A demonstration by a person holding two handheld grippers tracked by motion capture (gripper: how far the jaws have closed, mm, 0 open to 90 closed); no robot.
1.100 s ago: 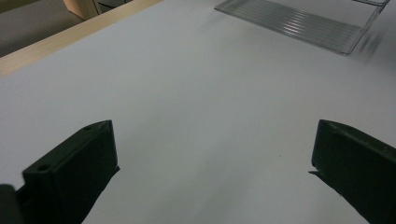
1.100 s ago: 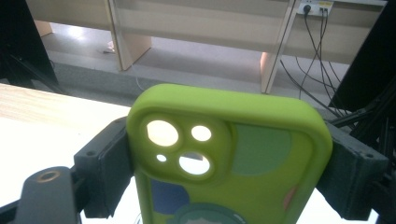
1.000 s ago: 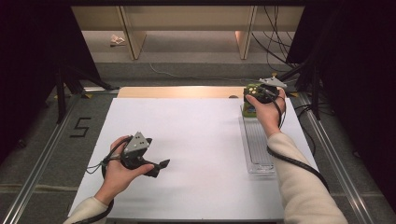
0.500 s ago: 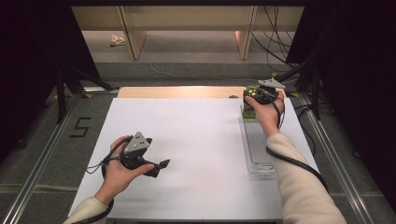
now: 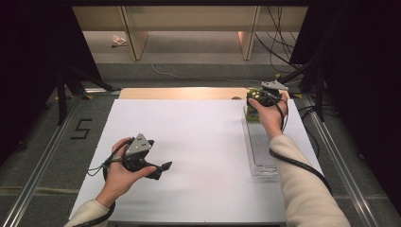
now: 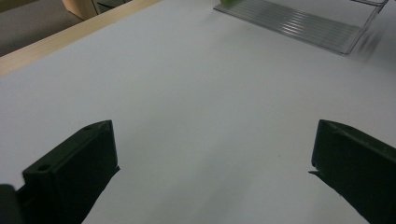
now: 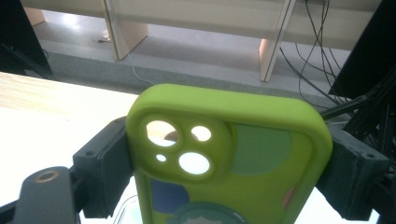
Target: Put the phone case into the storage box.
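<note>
A lime-green phone case (image 7: 224, 154) with camera cut-outs and coloured shapes on its back stands upright between the black jaws of my right gripper (image 7: 224, 177), which press on its two long edges. In the high view that right gripper (image 5: 259, 98) holds the phone case (image 5: 252, 115) over the far end of a clear ribbed tray (image 5: 261, 147) at the table's back right. My left gripper (image 5: 163, 168) hovers low over the white table top (image 5: 198, 137) at front left. Its jaws stand wide apart in the left gripper view (image 6: 212, 158) with nothing between them.
A clear ribbed tray (image 6: 299, 25) lies lengthwise along the table's right side. A bare wooden strip (image 5: 179, 93) runs along the far edge. Beyond it are floor, wooden shelf legs (image 5: 135, 38) and hanging cables (image 5: 279, 28). Metal rails flank the table.
</note>
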